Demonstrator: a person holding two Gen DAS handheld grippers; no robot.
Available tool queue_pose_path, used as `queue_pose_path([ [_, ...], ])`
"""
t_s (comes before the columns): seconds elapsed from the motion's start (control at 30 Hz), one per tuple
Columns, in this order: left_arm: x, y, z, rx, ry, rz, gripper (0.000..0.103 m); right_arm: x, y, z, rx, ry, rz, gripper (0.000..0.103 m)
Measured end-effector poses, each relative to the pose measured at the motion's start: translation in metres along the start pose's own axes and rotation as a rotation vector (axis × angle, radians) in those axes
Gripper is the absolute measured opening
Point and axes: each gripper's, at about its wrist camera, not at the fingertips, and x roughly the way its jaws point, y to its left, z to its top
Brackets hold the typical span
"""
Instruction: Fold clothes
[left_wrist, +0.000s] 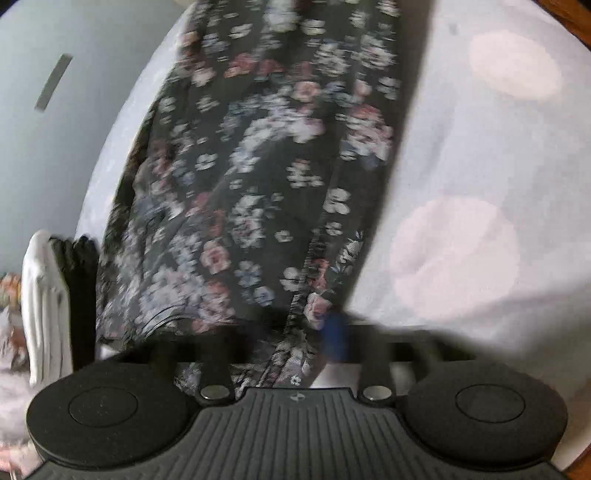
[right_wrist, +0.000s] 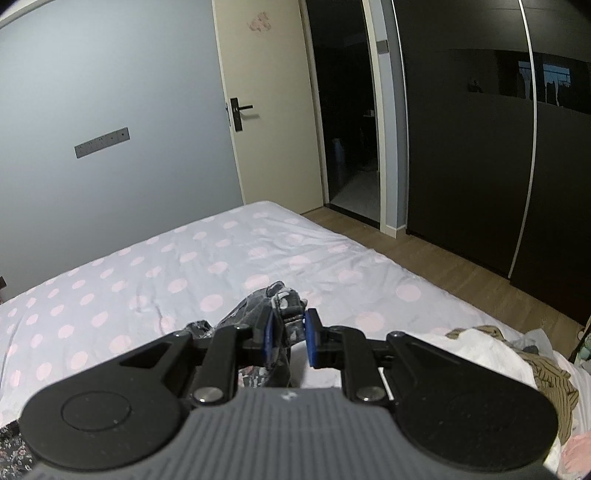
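A dark floral garment (left_wrist: 258, 177) stretches away from my left gripper (left_wrist: 314, 336) across the polka-dot bed sheet (left_wrist: 480, 166); this view is motion-blurred. One blue pad (left_wrist: 334, 336) shows against the cloth's edge, and fabric hides the other finger. In the right wrist view, my right gripper (right_wrist: 290, 334) is raised above the bed (right_wrist: 166, 266). A bunched corner of the same floral garment (right_wrist: 280, 306) is pinched between its blue pads (right_wrist: 312, 339) and sticks up above them.
White and black folded items (left_wrist: 48, 302) stand at the bed's left edge. A heap of unfolded clothes (right_wrist: 517, 358) lies at the right. Beyond the bed are wood floor (right_wrist: 443, 266), an open door (right_wrist: 266, 110) and dark wardrobes (right_wrist: 480, 147).
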Motion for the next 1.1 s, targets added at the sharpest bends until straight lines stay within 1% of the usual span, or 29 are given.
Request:
queue_pose_path([
  [0.13, -0.03, 0.027, -0.012, -0.034, 0.0, 0.041, 0.002, 0.002, -0.003, -0.01, 0.0, 0.02, -0.006, 0.02],
  [0.27, -0.074, 0.059, -0.025, -0.112, 0.02, 0.036, 0.002, 0.005, -0.007, -0.018, -0.008, 0.028, -0.018, 0.02],
  [0.33, -0.097, 0.065, -0.028, -0.112, 0.023, 0.01, 0.002, 0.009, -0.009, -0.024, -0.006, 0.045, -0.039, 0.02],
  [0.4, -0.112, 0.056, -0.029, -0.07, 0.041, -0.007, 0.001, 0.013, -0.013, -0.032, -0.001, 0.068, -0.054, 0.02],
  [0.43, -0.114, 0.051, -0.029, -0.047, 0.05, -0.013, 0.001, 0.016, -0.015, -0.037, 0.001, 0.082, -0.06, 0.02],
  [0.5, -0.11, 0.041, -0.029, -0.038, 0.062, -0.044, 0.001, 0.024, -0.018, -0.048, 0.0, 0.115, -0.079, 0.02],
  [0.57, -0.1, 0.033, -0.026, -0.052, 0.07, -0.077, 0.001, 0.031, -0.024, -0.06, 0.002, 0.134, -0.099, 0.02],
  [0.67, -0.077, 0.032, -0.024, -0.099, 0.106, -0.159, 0.002, 0.041, -0.033, -0.077, 0.023, 0.179, -0.12, 0.02],
  [0.7, -0.07, 0.035, -0.024, -0.122, 0.119, -0.194, 0.008, 0.045, -0.036, -0.082, 0.03, 0.198, -0.125, 0.02],
  [0.77, -0.064, 0.046, -0.029, -0.18, 0.124, -0.264, 0.015, 0.05, -0.038, -0.092, 0.024, 0.221, -0.133, 0.02],
  [0.8, -0.064, 0.052, -0.032, -0.206, 0.118, -0.3, 0.023, 0.051, -0.038, -0.096, 0.017, 0.23, -0.137, 0.02],
  [0.83, -0.067, 0.059, -0.036, -0.227, 0.102, -0.319, 0.027, 0.053, -0.039, -0.1, 0.011, 0.238, -0.142, 0.02],
  [0.87, -0.072, 0.067, -0.04, -0.247, 0.084, -0.332, 0.034, 0.055, -0.041, -0.103, 0.011, 0.241, -0.149, 0.02],
  [0.9, -0.068, 0.077, -0.043, -0.292, 0.078, -0.331, 0.04, 0.058, -0.042, -0.106, 0.011, 0.244, -0.157, 0.02],
  [1.0, -0.05, 0.113, -0.053, -0.448, 0.07, -0.313, 0.049, 0.064, -0.047, -0.113, 0.011, 0.252, -0.179, 0.02],
  [1.1, -0.032, 0.149, -0.062, -0.604, 0.061, -0.294, 0.051, 0.069, -0.05, -0.119, 0.017, 0.254, -0.192, 0.02],
])
